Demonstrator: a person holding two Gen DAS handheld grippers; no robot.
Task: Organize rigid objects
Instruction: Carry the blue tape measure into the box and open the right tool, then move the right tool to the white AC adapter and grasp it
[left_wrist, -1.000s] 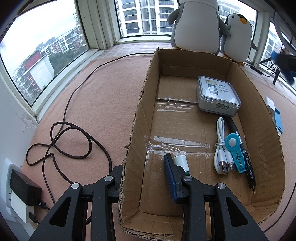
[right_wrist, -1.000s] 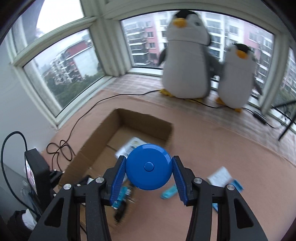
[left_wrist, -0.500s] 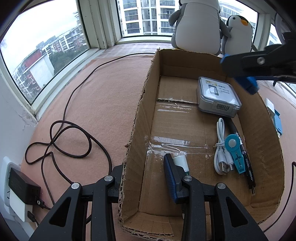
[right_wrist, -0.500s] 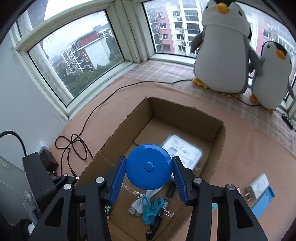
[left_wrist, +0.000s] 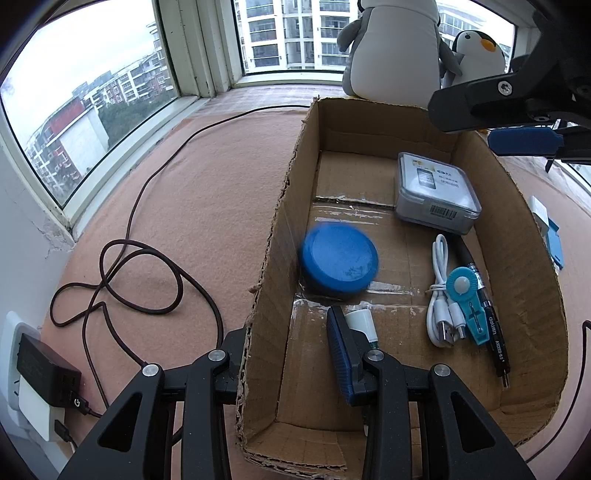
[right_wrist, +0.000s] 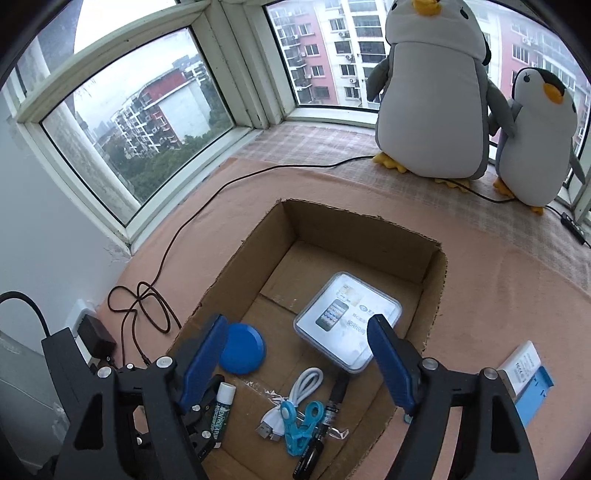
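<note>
We can read "MENTHOLATUM" running lengthwise on the dark green lip balm tube (right_wrist: 220, 417) in the cardboard box (right_wrist: 430, 295), in the right wrist view. On the black pen (left_wrist: 493, 328) by the box's right wall, white print reads "deli" near the clip, with a model code after it that we cannot make out with confidence. The clear plastic case (left_wrist: 436, 194) bears a barcode on its front edge and a printed card showing a phone, with blue and grey characters too small for us to read. The white charger (right_wrist: 519, 365) outside the box carries small print, also illegible to us.
</note>
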